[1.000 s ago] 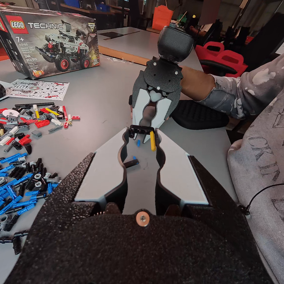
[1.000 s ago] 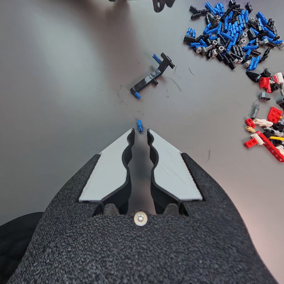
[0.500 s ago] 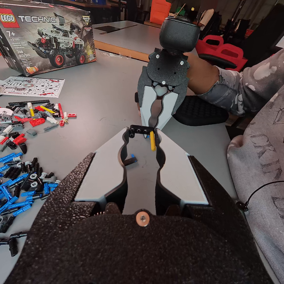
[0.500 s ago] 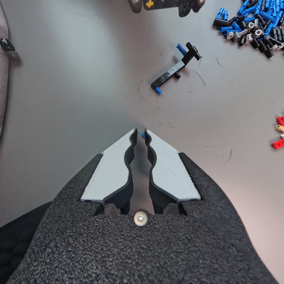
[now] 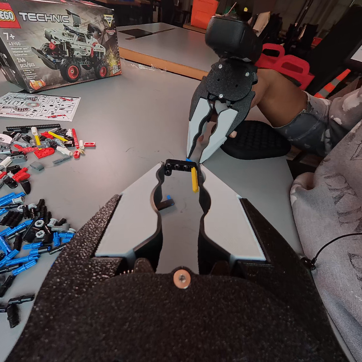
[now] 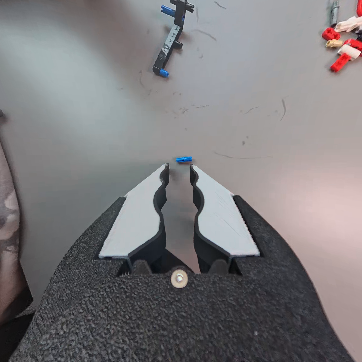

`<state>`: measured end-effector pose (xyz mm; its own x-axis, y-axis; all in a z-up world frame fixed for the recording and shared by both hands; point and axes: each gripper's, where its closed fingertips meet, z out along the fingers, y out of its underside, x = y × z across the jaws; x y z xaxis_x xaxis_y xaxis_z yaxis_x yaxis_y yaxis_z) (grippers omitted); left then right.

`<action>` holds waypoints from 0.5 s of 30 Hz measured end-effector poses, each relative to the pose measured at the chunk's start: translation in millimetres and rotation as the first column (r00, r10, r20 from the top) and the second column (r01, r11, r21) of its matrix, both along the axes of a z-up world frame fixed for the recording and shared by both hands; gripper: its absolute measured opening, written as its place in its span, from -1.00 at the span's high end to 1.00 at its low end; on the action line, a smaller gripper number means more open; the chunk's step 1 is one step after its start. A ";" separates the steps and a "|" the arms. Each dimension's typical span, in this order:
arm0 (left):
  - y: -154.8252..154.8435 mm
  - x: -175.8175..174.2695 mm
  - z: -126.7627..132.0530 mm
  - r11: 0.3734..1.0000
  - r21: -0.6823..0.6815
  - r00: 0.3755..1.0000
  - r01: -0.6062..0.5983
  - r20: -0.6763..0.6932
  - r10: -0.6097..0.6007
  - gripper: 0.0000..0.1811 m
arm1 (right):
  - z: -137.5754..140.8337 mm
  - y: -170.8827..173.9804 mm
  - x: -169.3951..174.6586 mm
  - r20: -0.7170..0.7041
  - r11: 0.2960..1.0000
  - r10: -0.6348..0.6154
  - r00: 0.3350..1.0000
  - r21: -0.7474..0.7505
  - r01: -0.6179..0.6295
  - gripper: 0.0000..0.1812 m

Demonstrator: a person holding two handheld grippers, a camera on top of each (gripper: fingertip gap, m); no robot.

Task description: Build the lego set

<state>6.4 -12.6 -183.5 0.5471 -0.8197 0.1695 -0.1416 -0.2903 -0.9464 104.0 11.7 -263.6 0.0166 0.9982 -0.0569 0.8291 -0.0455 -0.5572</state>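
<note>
My left gripper is shut on a black L-shaped beam that carries a yellow axle, held just above the grey table. My right gripper is open and empty, tips down close to the table. A small blue pin lies crosswise on the table just past its fingertips, free of them. In the left wrist view the right gripper stands right behind the held beam. A black beam with blue pins lies flat farther off; it also shows under my left gripper.
The set's box and a sticker sheet sit at the far left. Loose red, grey and yellow parts and a heap of blue and black pins lie to the left. A black pad and a person's sleeve are at the right. There is about 12 cm between the tips of the two grippers.
My right gripper has opened wider and turned; the blue pin that was between its tips now lies free just ahead of them. My left gripper has kept its hold on the black beam.
</note>
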 end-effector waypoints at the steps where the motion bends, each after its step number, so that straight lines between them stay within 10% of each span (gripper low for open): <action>1: -0.2 0.4 -0.4 1.000 -0.001 1.000 0.001 -0.002 -0.001 0.65 | -2.1 -0.3 -1.6 -0.003 1.000 -0.017 1.000 -0.009 0.017 0.81; 15: -4.0 3.2 -2.2 1.000 0.007 1.000 0.014 -0.025 -0.014 0.65 | -2.3 3.3 -16.3 -0.056 0.953 0.284 0.957 0.124 -0.275 0.91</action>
